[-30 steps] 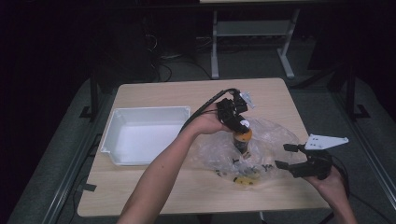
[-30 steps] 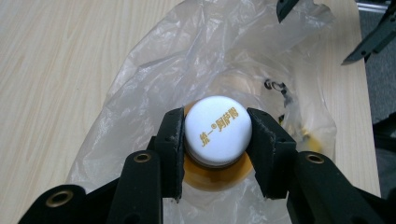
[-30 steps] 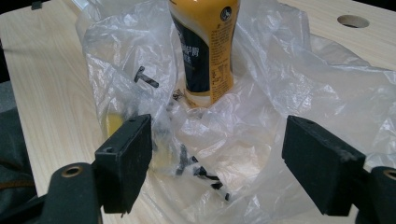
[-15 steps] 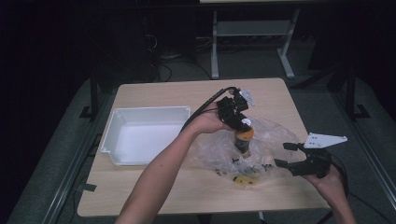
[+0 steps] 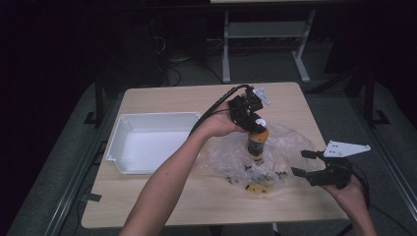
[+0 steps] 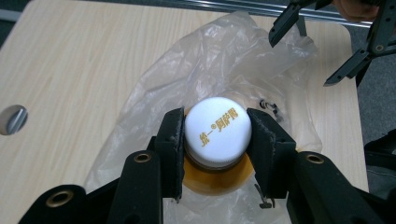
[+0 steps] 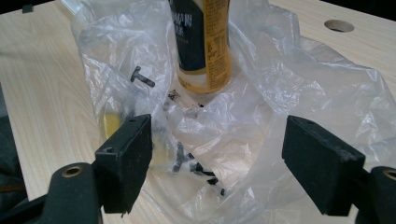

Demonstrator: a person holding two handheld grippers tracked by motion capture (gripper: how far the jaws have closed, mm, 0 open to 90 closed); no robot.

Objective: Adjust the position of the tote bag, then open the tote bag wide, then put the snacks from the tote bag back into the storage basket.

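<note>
While upright, bottle sits clamped between left gripper jaws.

Light wood table with round holes in the top, one near a far corner, stands on grey floor. Surroundings dark; light falls mostly on the tabletop. Behind it, a white metal frame with legs and crossbar, and loose cables on the floor to its left.
</note>
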